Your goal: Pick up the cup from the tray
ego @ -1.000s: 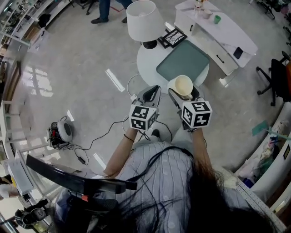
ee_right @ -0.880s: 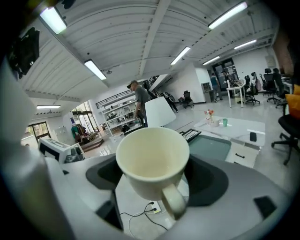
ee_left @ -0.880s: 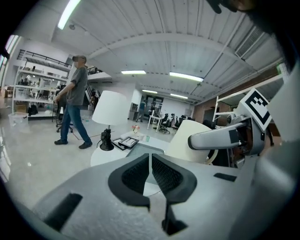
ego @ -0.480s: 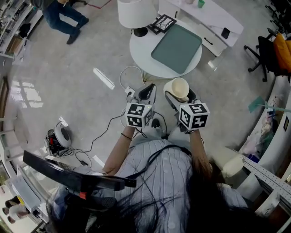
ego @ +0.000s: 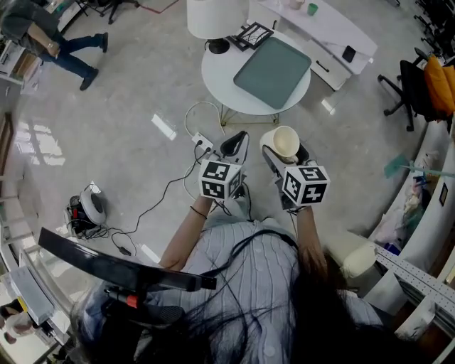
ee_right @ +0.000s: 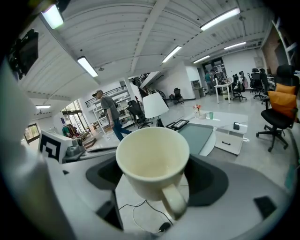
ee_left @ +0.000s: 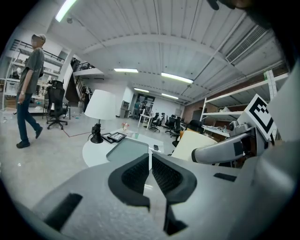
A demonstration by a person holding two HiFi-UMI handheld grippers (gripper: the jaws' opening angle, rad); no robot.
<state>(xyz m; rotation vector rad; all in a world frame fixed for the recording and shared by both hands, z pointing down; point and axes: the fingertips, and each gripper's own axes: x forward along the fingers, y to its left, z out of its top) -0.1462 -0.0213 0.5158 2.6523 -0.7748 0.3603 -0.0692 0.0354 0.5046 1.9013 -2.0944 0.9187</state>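
A cream cup (ego: 286, 141) is held up in the air between the jaws of my right gripper (ego: 283, 153), well off the round white table (ego: 220, 78). In the right gripper view the cup (ee_right: 153, 162) is empty, its mouth faces the camera and its handle points down. The grey-green tray (ego: 272, 70) lies bare on that table, beyond both grippers. My left gripper (ego: 235, 144) hovers beside the right one with its jaws pressed together and nothing between them; the left gripper view shows the same left gripper (ee_left: 150, 171).
A white lamp (ego: 216, 17) and black picture frames (ego: 252, 34) stand on the table's far side. A white desk (ego: 323, 28) lies behind it. Cables and a power strip (ego: 200, 143) trail over the floor below my grippers. A person (ego: 44, 41) walks at far left.
The table and tray have slid further away from my grippers as I stepped back. The cup stays held in the right gripper. The person at the back has walked left.
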